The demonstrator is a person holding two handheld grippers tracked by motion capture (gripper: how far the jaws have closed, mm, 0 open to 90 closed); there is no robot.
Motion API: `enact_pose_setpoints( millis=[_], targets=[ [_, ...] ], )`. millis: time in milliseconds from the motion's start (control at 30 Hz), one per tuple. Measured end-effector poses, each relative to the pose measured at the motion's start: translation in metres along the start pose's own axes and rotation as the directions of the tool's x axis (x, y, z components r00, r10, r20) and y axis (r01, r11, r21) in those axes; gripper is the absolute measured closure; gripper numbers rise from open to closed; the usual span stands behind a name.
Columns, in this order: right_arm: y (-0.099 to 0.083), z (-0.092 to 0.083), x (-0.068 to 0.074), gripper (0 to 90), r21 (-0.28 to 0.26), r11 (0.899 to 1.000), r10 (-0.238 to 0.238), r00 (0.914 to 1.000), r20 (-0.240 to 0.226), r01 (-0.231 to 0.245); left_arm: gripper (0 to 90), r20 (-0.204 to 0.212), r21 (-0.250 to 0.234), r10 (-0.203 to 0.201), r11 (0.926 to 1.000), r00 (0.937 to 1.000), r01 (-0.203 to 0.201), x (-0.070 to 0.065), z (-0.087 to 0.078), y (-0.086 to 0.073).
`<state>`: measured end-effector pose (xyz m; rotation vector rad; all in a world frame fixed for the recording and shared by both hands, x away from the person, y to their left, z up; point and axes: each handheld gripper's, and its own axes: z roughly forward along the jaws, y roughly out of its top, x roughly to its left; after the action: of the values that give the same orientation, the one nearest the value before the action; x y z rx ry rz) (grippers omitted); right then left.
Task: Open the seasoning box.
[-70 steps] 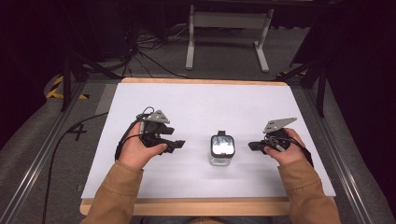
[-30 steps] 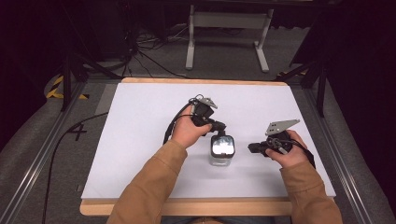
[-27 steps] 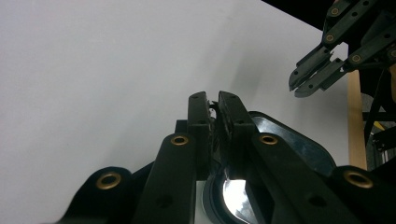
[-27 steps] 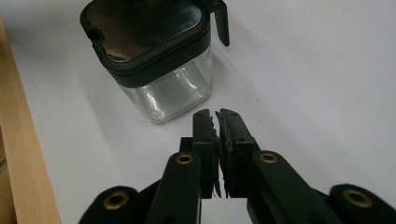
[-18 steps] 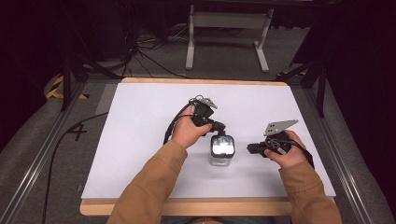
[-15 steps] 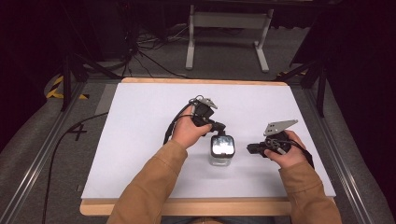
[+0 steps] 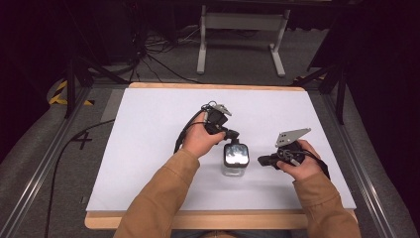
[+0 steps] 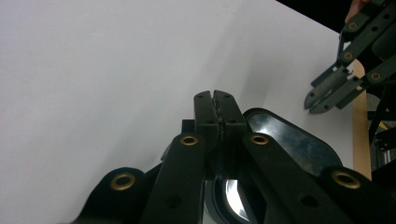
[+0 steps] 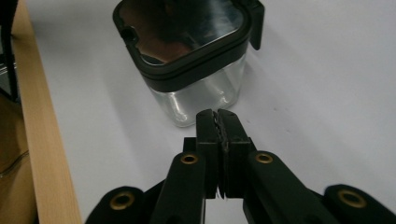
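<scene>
1. At the far left, on the floor beside the table, a dark mark that reads like a 4 is the only writing to be made out.
2. The left gripper sits near the middle of the white tabletop, its tip over the far edge of the jar. In the left gripper view its 2 jaws are pressed together with nothing between them, and the glossy black lid lies just beneath and to the right of them. Whether the tip touches the lid cannot be told.
3. The jar stands upright between the 2 grippers, toward the near edge of the table. It has a clear, square body with rounded corners and a black lid with a shiny panel on top; a side tab hangs from the lid's rim.
4. It looks empty, so probably light and stiff; the clear wall and polished lid are likely slippery, and the body may crack if squeezed hard. The black rim or the tab seems the surest place to grip. No brand or label shows on it.
5. The right gripper lies just right of the jar, apart from it, its jaws fully closed on nothing and pointed at the clear wall.
</scene>
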<state>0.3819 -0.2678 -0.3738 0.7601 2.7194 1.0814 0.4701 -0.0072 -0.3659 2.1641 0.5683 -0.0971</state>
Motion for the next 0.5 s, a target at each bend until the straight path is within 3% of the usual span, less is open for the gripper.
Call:
enact_pose_setpoints(
  millis=[100,267,500],
  targets=[
    [0.001,0.002,0.003,89.6,0.007,1.0,-0.005,0.9996,-0.027,0.005,89.7,-0.003,0.004,0.008,1.0,1.0,-0.008,0.0,0.0,0.0],
    [0.005,0.006,0.008,89.8,0.004,1.0,-0.023,0.9972,-0.071,0.023,89.7,0.005,0.001,-0.011,0.9999,0.9999,0.011,0.002,0.0,0.0],
    [0.008,0.011,0.012,89.8,-0.003,0.999,-0.035,0.9944,-0.1,0.035,89.8,0.001,-0.001,-0.02,0.9998,0.9998,0.02,0.003,0.001,0.0]
  ],
)
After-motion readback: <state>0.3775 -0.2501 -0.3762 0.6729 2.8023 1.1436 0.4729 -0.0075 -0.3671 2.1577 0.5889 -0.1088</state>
